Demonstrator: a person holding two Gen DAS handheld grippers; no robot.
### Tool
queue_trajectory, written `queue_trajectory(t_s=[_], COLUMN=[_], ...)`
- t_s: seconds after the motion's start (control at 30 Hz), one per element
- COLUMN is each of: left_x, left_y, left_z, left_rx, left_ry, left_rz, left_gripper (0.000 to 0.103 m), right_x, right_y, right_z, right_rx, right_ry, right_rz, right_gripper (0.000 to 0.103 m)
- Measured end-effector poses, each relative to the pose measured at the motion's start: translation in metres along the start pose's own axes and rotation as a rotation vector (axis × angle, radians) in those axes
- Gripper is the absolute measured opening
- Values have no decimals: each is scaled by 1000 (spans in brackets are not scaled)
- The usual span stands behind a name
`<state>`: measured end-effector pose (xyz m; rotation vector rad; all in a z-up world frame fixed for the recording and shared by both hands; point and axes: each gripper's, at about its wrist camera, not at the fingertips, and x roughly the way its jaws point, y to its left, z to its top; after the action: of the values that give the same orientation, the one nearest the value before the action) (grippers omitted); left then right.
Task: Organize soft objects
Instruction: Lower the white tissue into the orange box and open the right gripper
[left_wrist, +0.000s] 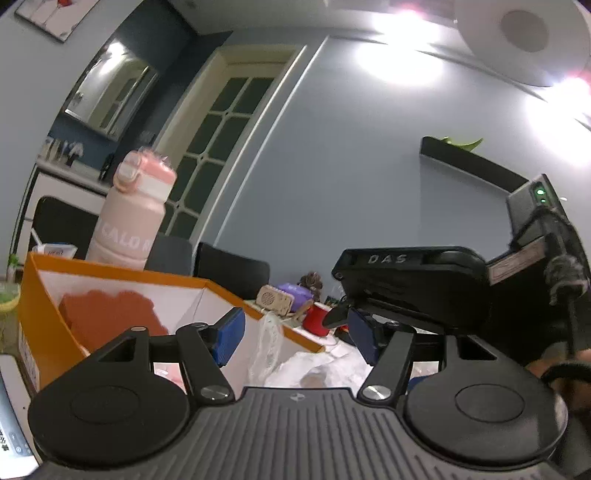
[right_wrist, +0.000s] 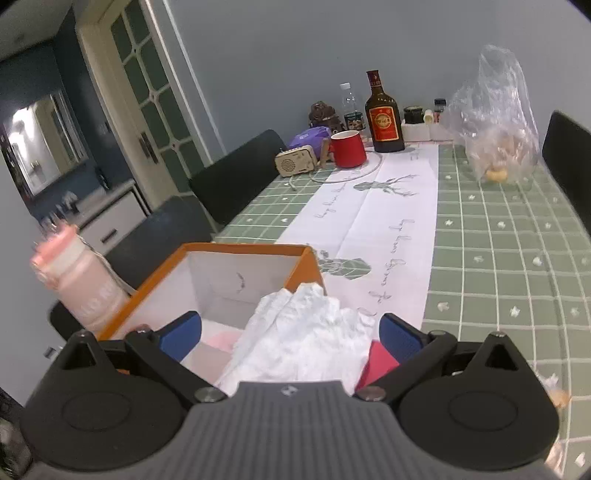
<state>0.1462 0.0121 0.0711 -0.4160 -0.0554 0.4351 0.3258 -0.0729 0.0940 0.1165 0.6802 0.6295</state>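
Observation:
An orange box (right_wrist: 243, 248) with white inner walls stands on the table; in the left wrist view its rim (left_wrist: 122, 271) is close on the left, and an orange-red soft piece (left_wrist: 110, 314) lies inside. A crumpled white soft item (right_wrist: 303, 332) is heaped over the box's near right corner, on top of something red (right_wrist: 378, 363). My right gripper (right_wrist: 291, 338) stands wide open around that heap, its pads off it. My left gripper (left_wrist: 297, 338) is open beside the box, with the white item (left_wrist: 314, 369) low between its blue pads. The right tool's black housing (left_wrist: 406, 273) hangs just beyond.
A pink bottle (right_wrist: 81, 280) stands left of the box. Farther along the green checked tablecloth (right_wrist: 498, 258) and white runner (right_wrist: 388, 221) are a red mug (right_wrist: 347, 147), a brown bottle (right_wrist: 384, 118), a small radio (right_wrist: 295, 160) and a clear plastic bag (right_wrist: 495, 122). Dark chairs (right_wrist: 236, 177) line the left side.

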Motion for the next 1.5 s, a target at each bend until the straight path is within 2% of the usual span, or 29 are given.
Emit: queue_trajectory(t_s=[0.1,0.2,0.33,0.4,0.43,0.5,0.7,0.83,0.87,0.9,1.03,1.17,1.3,1.37,1.43,1.5], left_x=[3,10,13,12,12,11,12,12,12,13,12,12,11,12,11,11], left_y=[5,7,3,4,3,5,7,13,14,14,16,21,19,19,19,25], left_z=[-2,-4,-8,-9,-9,-8,-5,-3,-2,-2,-2,1,0,0,0,2], left_rx=[-28,-30,31,30,26,10,-21,-75,-88,-89,-106,-151,-142,-140,-146,-182], left_ry=[23,80,98,101,93,95,114,125,130,140,119,121,118,117,117,109], left_rz=[61,80,103,103,103,92,64,10,-6,-16,-18,-32,-24,-22,-25,-25], left_gripper=[73,71,70,70,70,70,72,72,72,73,72,72,72,72,72,70], right_x=[14,27,38,39,38,36,32,29,27,27,20,10,4,0,-6,-9], right_y=[16,25,29,35,39,44,49,55,58,59,67,79,95,109,122,132], right_z=[5,8,10,9,9,10,14,18,20,22,29,37,48,53,60,68], right_rx=[-111,-163,-127,-171,-197,-213,-247,-271,-280,-281,-303,-321,-327,-344,-351,-334], right_ry=[59,143,214,222,225,235,266,263,265,263,277,245,225,190,110,76], right_rz=[-18,-90,-172,-206,-212,-203,-200,-203,-204,-206,-242,-239,-238,-250,-275,-270], right_gripper=[100,98,87,73,72,58,43,31,21,4,5,5,5,5,5,5])
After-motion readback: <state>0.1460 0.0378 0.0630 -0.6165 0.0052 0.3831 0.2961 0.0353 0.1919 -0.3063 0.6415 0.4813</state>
